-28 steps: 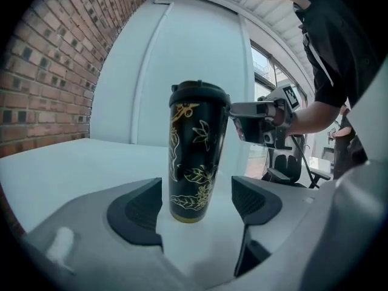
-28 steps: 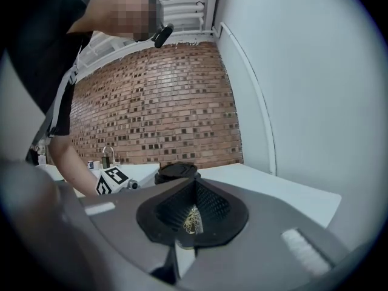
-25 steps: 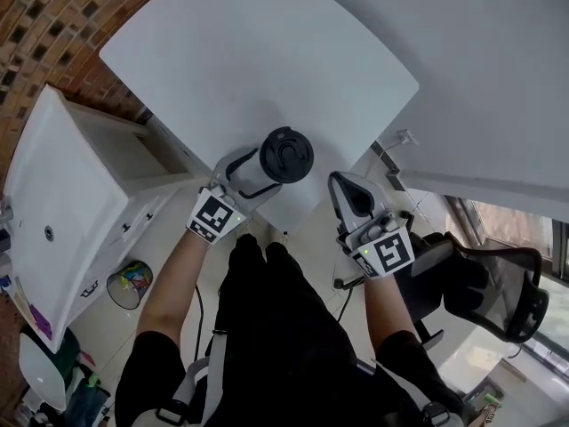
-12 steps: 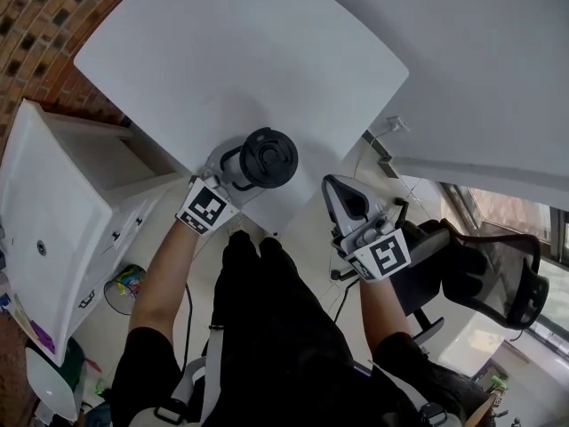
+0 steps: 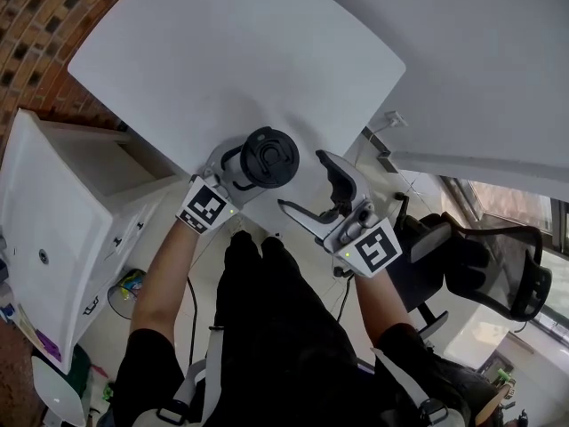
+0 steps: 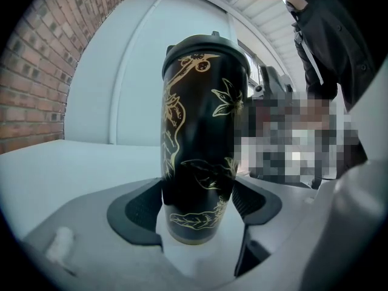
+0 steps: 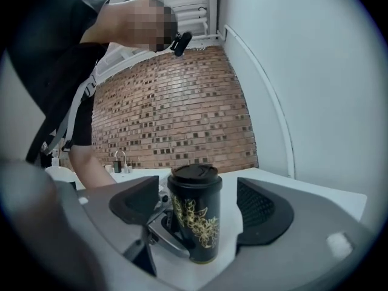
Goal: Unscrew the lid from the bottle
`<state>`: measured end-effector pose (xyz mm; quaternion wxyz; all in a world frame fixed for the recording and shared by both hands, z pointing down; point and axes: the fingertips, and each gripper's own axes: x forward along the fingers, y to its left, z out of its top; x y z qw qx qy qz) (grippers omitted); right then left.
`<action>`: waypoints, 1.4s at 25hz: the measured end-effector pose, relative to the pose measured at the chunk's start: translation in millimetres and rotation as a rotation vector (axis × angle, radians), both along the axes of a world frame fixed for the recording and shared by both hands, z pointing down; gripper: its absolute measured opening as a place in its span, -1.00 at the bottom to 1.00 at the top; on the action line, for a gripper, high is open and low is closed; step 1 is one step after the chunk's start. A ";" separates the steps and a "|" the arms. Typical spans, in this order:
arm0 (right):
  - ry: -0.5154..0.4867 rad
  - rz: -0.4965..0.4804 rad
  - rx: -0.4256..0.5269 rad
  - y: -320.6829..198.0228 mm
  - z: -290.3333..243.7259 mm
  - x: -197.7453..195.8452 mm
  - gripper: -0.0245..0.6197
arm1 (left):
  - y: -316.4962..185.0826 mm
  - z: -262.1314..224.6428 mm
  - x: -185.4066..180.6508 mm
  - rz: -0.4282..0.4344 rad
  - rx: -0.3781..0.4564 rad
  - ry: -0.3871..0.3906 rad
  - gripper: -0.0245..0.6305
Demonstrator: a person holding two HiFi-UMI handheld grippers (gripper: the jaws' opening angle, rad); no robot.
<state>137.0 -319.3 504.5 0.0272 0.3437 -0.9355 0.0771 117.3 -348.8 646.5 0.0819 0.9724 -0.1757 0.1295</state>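
A black bottle [image 6: 203, 144] with gold flower drawings stands upright near the front edge of the white table [image 5: 231, 60]. Its black lid [image 5: 269, 157] is on top. My left gripper [image 5: 233, 165] is shut on the bottle's lower body, one pad on each side [image 6: 139, 214]. My right gripper [image 5: 313, 189] is just right of the bottle. Its jaws have just been opening and now stand wide apart with nothing between them. In the right gripper view the bottle [image 7: 195, 223] and lid [image 7: 194, 174] stand a little ahead of the spread pads [image 7: 264, 208], untouched.
A white cabinet [image 5: 53, 212] stands at the left below a brick wall [image 5: 36, 25]. A second white tabletop [image 5: 480, 78] lies at the right, and a black office chair [image 5: 484, 274] is beside my right arm. The person's dark clothing fills the bottom.
The right gripper's jaws went from shut to wide open, and that gripper moved left toward the bottle. The left gripper still holds the bottle in nearly the same place.
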 end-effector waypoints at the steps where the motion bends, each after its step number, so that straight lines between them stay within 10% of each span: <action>1: 0.007 -0.011 0.012 -3.3 -1.1 -7.1 0.31 | 0.2 0.0 0.7 0.001 -0.001 0.000 0.20; 17: 0.067 -0.008 0.064 -39.8 4.9 -62.8 0.50 | 1.6 0.8 2.2 0.009 -0.016 0.000 0.18; 30: 0.132 -0.433 0.055 -21.5 15.6 -56.7 0.50 | 3.9 0.9 3.6 0.009 -0.019 -0.006 0.18; 35: 0.077 -0.391 0.048 -27.7 7.9 -61.0 0.52 | 2.5 0.7 3.4 0.008 -0.023 -0.001 0.18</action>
